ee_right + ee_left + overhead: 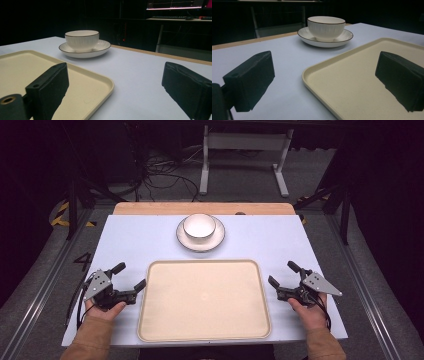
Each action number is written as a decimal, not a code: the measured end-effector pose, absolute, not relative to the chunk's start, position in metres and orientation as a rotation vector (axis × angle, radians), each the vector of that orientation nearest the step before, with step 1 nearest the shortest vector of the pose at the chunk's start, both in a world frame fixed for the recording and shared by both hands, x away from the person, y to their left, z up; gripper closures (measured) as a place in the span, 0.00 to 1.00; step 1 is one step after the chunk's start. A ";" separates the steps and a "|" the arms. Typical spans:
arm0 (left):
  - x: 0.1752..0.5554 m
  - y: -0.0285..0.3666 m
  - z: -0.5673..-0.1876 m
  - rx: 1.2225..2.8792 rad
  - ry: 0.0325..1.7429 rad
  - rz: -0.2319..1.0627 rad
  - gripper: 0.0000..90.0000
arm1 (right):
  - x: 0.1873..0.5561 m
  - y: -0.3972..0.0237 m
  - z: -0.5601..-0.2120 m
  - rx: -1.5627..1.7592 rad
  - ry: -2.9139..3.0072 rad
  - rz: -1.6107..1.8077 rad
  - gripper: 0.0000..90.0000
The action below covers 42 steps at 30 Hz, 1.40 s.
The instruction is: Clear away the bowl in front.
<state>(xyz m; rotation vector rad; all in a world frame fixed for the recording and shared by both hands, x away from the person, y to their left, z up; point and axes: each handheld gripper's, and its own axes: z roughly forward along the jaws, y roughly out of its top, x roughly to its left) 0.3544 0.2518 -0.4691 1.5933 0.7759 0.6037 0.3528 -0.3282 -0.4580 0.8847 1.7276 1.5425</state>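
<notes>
A white bowl (199, 226) with a dark rim stands on a white plate (200, 243) at the back middle of the table. In front of it lies a cream tray (204, 332) with nothing on it. My left gripper (129, 276) rests open just off the tray's left edge, jaws wide apart with nothing between them. My right gripper (283, 273) rests open just off the tray's right edge, also holding nothing. In the left gripper view the bowl (326, 26) and the tray (342, 82) lie ahead. In the right gripper view the bowl (81, 40) stands beyond the tray's corner (105, 83).
The light blue table top (135, 240) ends in a wooden strip (150, 208) at the back. Beyond it are a white frame's legs (205, 165) and cables on a grey floor (165, 175). A lit monitor (175, 4) sits on a desk behind.
</notes>
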 end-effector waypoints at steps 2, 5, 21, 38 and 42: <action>0.355 0.251 -0.467 1.580 0.778 0.602 0.03 | 0.353 -0.328 -0.458 0.885 1.728 1.543 0.08; 0.354 0.251 -0.462 1.564 0.776 0.599 0.04 | 0.353 -0.329 -0.458 0.886 1.732 1.540 0.09; 0.352 0.246 -0.428 1.579 0.745 0.600 0.10 | 0.354 -0.328 -0.458 0.888 1.746 1.534 0.08; 0.363 0.237 -0.392 1.584 0.687 0.609 0.10 | 0.355 -0.328 -0.457 0.884 1.753 1.530 0.08; 0.367 0.232 -0.382 1.583 0.671 0.594 0.10 | 0.355 -0.327 -0.457 0.877 1.760 1.532 0.08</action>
